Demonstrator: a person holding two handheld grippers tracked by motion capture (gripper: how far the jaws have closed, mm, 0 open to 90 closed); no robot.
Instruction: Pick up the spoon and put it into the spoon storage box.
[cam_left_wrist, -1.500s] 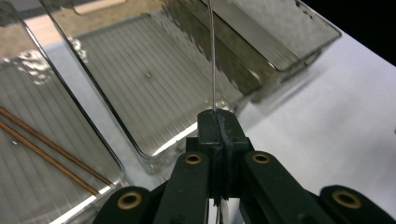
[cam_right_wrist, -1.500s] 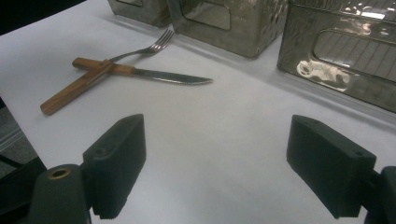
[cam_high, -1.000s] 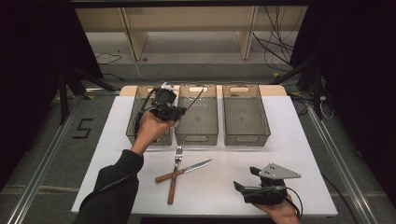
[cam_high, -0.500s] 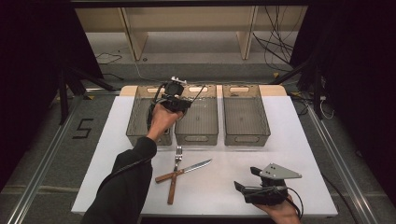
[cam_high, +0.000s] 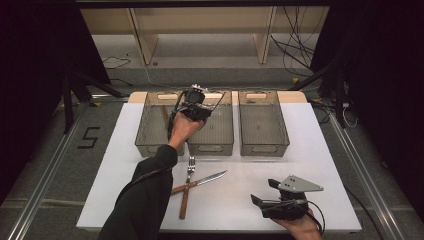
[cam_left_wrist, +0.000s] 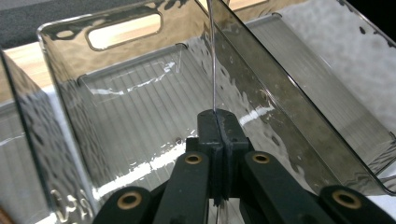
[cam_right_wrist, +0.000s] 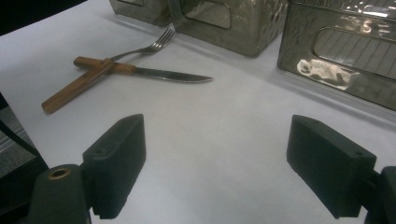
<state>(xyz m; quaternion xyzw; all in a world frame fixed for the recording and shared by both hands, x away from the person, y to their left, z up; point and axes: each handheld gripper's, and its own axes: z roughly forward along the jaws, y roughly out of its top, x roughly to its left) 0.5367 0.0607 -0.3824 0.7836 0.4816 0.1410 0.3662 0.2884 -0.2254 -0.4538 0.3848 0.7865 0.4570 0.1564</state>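
Note:
My left gripper (cam_high: 196, 100) hangs over the middle smoked-plastic bin (cam_high: 218, 131), shut on a thin metal utensil (cam_left_wrist: 213, 56) that I see edge-on, rising from between the pressed-together jaws; what kind it is I cannot tell. In the left gripper view the left gripper (cam_left_wrist: 216, 122) points into that bin (cam_left_wrist: 140, 121). A wooden-handled fork (cam_high: 190, 169) and knife (cam_high: 206, 179) lie crossed on the white table (cam_high: 235, 210). My right gripper (cam_high: 263, 192) rests near the front right edge, open, with bare table between its jaws (cam_right_wrist: 233, 158); the fork (cam_right_wrist: 149, 48) and knife (cam_right_wrist: 161, 74) lie beyond them.
Three bins stand in a row at the back. The left bin (cam_high: 149, 131) holds a wooden-handled utensil (cam_high: 165, 117). The right bin (cam_high: 263, 127) stands apart to the right. Shelving and cables lie beyond the table's far edge.
My left hand has carried the utensil rightward, from over the left bin to over the middle bin, and slightly lower. The right gripper has stayed still.

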